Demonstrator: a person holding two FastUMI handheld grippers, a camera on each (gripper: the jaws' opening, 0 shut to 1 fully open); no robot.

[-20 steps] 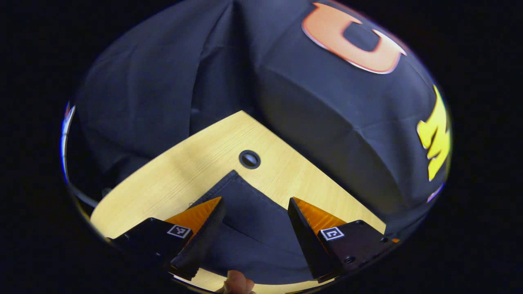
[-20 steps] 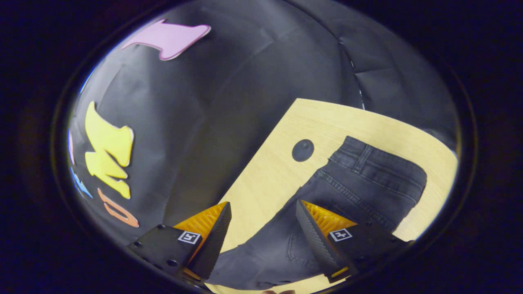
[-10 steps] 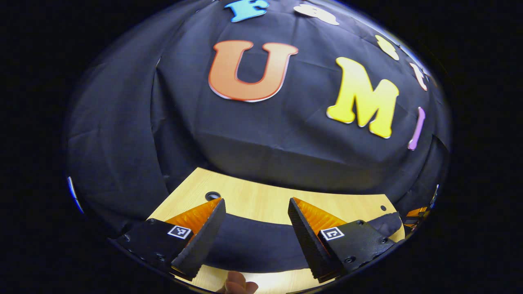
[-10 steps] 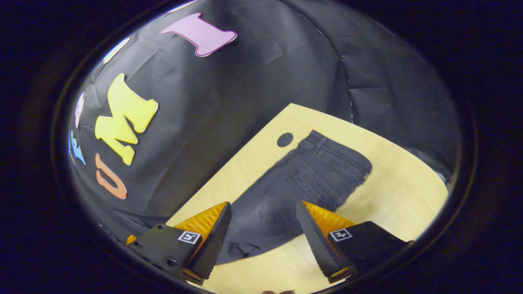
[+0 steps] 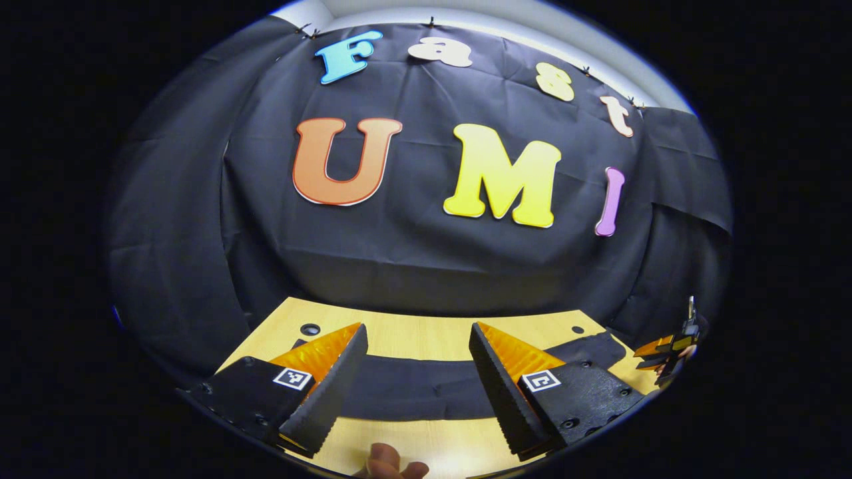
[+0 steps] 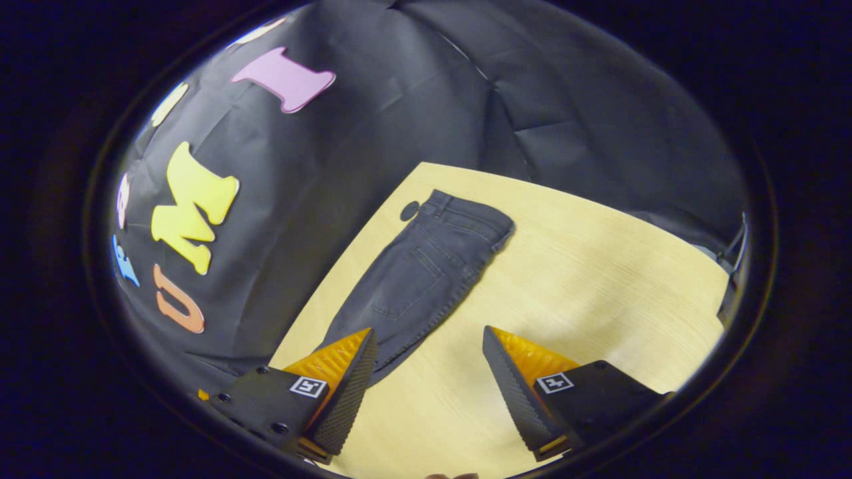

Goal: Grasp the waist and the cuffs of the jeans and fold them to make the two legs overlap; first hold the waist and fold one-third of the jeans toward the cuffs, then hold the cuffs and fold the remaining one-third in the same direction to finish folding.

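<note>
Dark jeans (image 6: 426, 266) lie flat on the wooden table (image 6: 599, 266), doubled lengthwise with one back pocket facing up. Their waist points to the far end of the table in the right gripper view. My right gripper (image 6: 429, 331) hovers open above the table, its left finger over the jeans' leg part, and nothing sits between its fingers. In the left gripper view the jeans (image 5: 419, 386) stretch across as a dark strip. My left gripper (image 5: 417, 327) stands open just above and in front of them. The right gripper (image 5: 655, 354) shows small at the far right edge.
Round cable holes sit in the table near its back corners (image 5: 309, 328) (image 5: 578, 329), one right beside the waist (image 6: 409, 211). The black booth wall stands close behind the table. A fingertip (image 5: 389, 466) shows at the bottom of the left gripper view.
Both grippers have drawn back from the jeans, still open. The left view swung from the cuff corner to face the wall. The right view rose away from the waist, so more of the jeans shows.
</note>
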